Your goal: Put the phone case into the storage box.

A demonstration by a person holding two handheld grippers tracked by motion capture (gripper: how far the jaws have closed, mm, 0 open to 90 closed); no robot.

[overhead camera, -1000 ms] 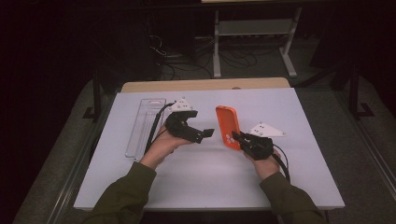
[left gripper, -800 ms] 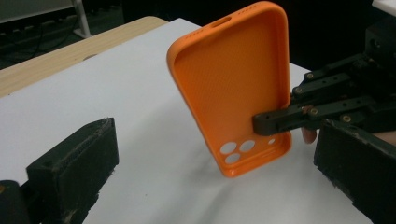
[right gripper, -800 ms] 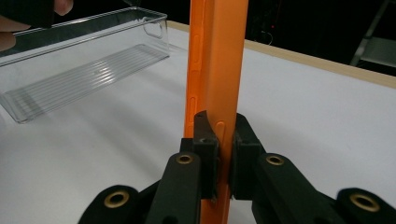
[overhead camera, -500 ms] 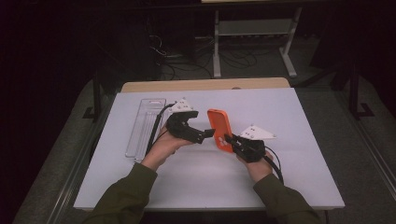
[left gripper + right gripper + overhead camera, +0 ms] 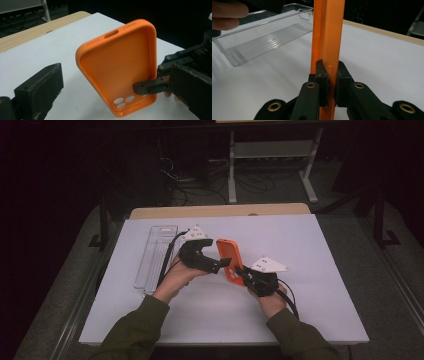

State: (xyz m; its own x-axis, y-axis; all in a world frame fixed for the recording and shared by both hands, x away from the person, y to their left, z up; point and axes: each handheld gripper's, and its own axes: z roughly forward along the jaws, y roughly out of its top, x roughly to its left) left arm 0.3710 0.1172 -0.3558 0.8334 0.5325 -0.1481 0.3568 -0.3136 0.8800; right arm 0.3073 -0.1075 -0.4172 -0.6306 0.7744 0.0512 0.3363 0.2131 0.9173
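Two sets of tongs meet over a white counter [image 5: 310, 250]. Far left lies a clear plastic tray [image 5: 155, 255], long and narrow, with nothing in it that can be made out. Next, the left tongs [image 5: 220, 264] stand released: in the left gripper view one jaw pad sits low at the left edge, well apart from the other, with an orange phone case [image 5: 117, 70] between them but untouched. The case is held upright above the counter, hollow side toward the left tongs, camera holes at the bottom. To its right, the right tongs [image 5: 329, 82] are clenched on one long side wall of the case.

The case looks light, thin and rubbery, likely to flex or twist if pinched on a single wall, though its matte skin should grip well. The firmest hold is probably across a side wall near a corner, where the rim is stiffest.
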